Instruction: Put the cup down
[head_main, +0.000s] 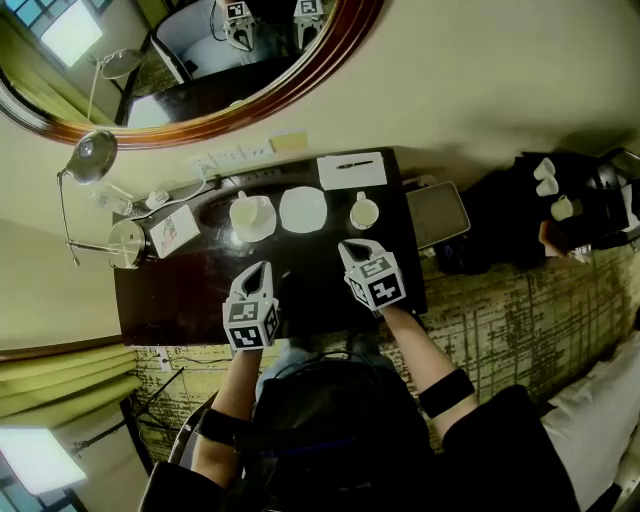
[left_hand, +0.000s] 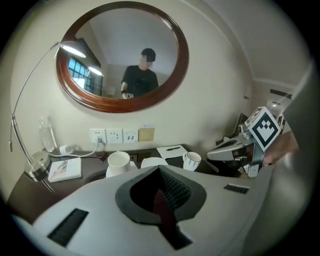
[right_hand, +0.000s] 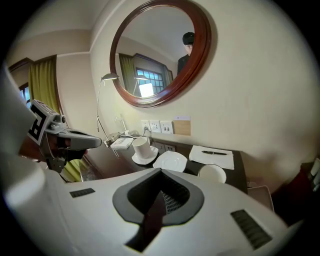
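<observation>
A white cup stands upright on the dark table, to the right of an empty white saucer. A second white cup sits on its own saucer to the left. The right gripper is shut and holds nothing; it hangs a little nearer than the right cup, apart from it. My left gripper is shut and empty too, above the table's near half. From the left gripper view the cup on its saucer and the handled cup show beyond the closed jaws.
A notepad with a pen lies at the table's back edge below wall sockets. A lamp, a bottle and a booklet crowd the left end. A grey tray sits off the right end. A round mirror hangs on the wall.
</observation>
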